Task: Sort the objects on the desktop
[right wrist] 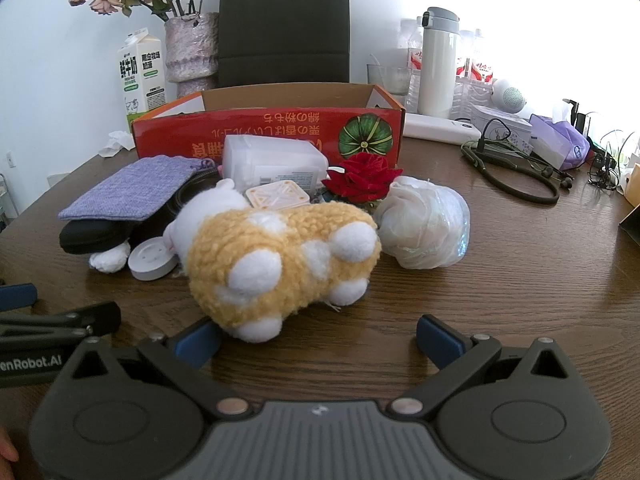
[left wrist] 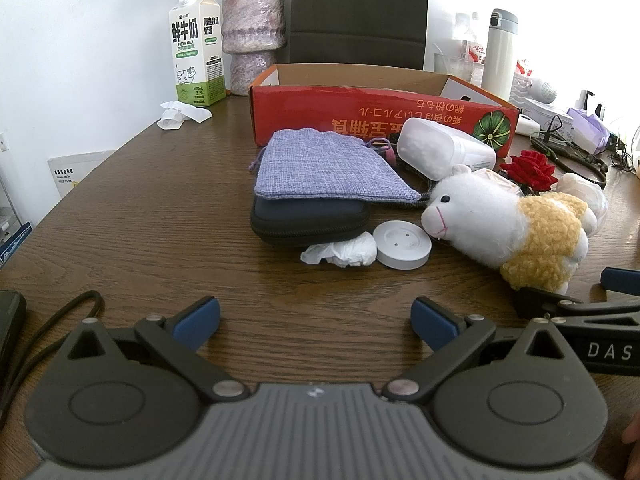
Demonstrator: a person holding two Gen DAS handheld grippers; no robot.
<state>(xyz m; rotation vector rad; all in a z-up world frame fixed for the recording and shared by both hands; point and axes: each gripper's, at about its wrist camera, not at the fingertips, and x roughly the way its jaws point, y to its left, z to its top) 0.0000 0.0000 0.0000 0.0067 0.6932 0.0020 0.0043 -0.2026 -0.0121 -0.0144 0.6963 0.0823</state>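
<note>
We've got both grippers tipped down over the wooden table (left wrist: 160, 208), jaws spread wide, nothing between them. Our left gripper (left wrist: 316, 322) faces bare wood; the dark zip case (left wrist: 308, 224) under the purple pouch (left wrist: 320, 168) lies well ahead. Our right gripper (right wrist: 318, 340) sits just short of the plush sheep (right wrist: 280, 256), whose rump nearly meets the left fingertip (right wrist: 198, 340). Behind stands the red box (right wrist: 272, 132).
</note>
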